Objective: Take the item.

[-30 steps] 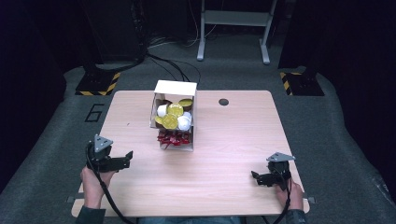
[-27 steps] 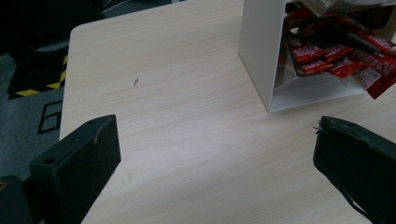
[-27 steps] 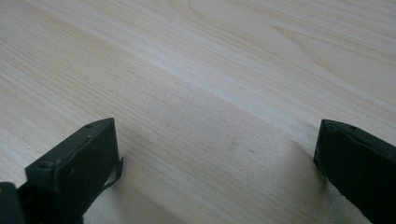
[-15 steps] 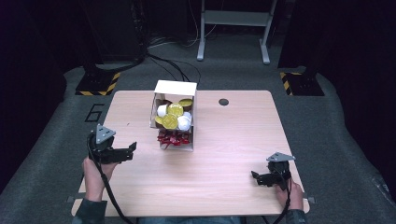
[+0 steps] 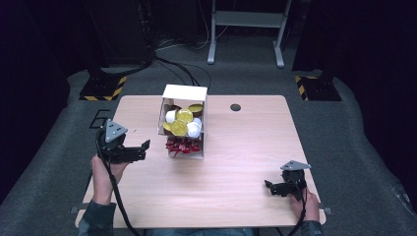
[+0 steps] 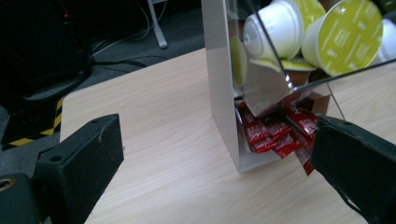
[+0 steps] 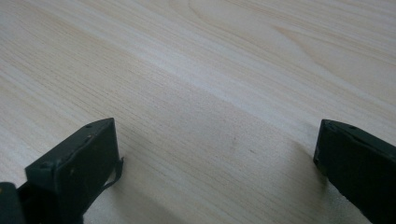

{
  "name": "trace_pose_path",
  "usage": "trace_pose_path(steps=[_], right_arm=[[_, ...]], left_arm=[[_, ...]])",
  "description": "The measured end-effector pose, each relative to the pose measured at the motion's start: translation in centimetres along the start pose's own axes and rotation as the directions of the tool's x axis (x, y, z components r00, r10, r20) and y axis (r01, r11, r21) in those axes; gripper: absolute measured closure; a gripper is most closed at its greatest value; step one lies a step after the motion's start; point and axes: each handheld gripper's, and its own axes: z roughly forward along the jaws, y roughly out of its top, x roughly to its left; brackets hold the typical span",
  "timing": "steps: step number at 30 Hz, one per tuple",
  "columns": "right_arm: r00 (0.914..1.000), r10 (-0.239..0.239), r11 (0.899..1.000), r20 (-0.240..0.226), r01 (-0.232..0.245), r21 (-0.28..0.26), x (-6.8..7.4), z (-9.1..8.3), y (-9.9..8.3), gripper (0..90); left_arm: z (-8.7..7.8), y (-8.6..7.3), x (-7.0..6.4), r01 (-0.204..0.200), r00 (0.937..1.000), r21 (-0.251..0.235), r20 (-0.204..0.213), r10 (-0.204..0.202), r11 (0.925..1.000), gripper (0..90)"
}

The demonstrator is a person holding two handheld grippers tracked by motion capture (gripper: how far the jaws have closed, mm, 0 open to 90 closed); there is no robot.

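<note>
A: High view, item one: the table point(image 5: 236, 162), light wood, with one dark round hole point(image 5: 235, 107) near its far edge. Item two: one white box point(image 5: 183, 120) standing left of centre, with a clear front. Capsules point(image 5: 183, 123) in its upper part, yellow-lidded and white; the heap overlaps, so no sure count. Red sachets point(image 5: 182, 145) at its bottom, count unclear.

B: And the hands?

A: The left gripper point(image 5: 140, 151) sits near the box's left side, apart from it, jaws spread. The right gripper point(image 5: 271, 188) lies by the near right corner, well apart from the box; too small there to judge its jaws.

B: Left gripper view?

A: The left gripper point(image 6: 210, 154) is released, nothing between its jaws. The box point(image 6: 224, 70) is cut off at the top. Two yellow lids face the camera clearly among the capsules point(image 6: 317, 35); others are partly hidden. The sachets point(image 6: 275, 133) are piled, uncountable.

B: Right gripper view?

A: The right gripper point(image 7: 215, 154) is released, jaws wide over bare table point(image 7: 210, 70).
</note>
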Motion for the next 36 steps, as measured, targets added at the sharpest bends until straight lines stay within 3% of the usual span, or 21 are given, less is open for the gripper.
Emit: trace_pose_path(steps=[9,20,36], right_arm=[[1.0,0.002,1.0,-0.003,-0.002,0.0,0.0,0.0,0.0,0.0],[1.0,0.002,1.0,-0.003,-0.002,0.0,0.0,0.0,0.0,0.0],[1.0,0.002,1.0,-0.003,-0.002,0.0,0.0,0.0,0.0,0.0]], left_arm=[[0.0,2.0,-1.0,-0.024,0.9995,-0.035,0.02,0.024,0.9991,3.4],[1.2,4.2,-3.1,-0.049,0.9957,-0.06,0.075,0.053,0.997,5.4],[4.0,5.8,-6.4,-0.097,0.988,-0.044,0.116,0.102,0.9943,6.5]])
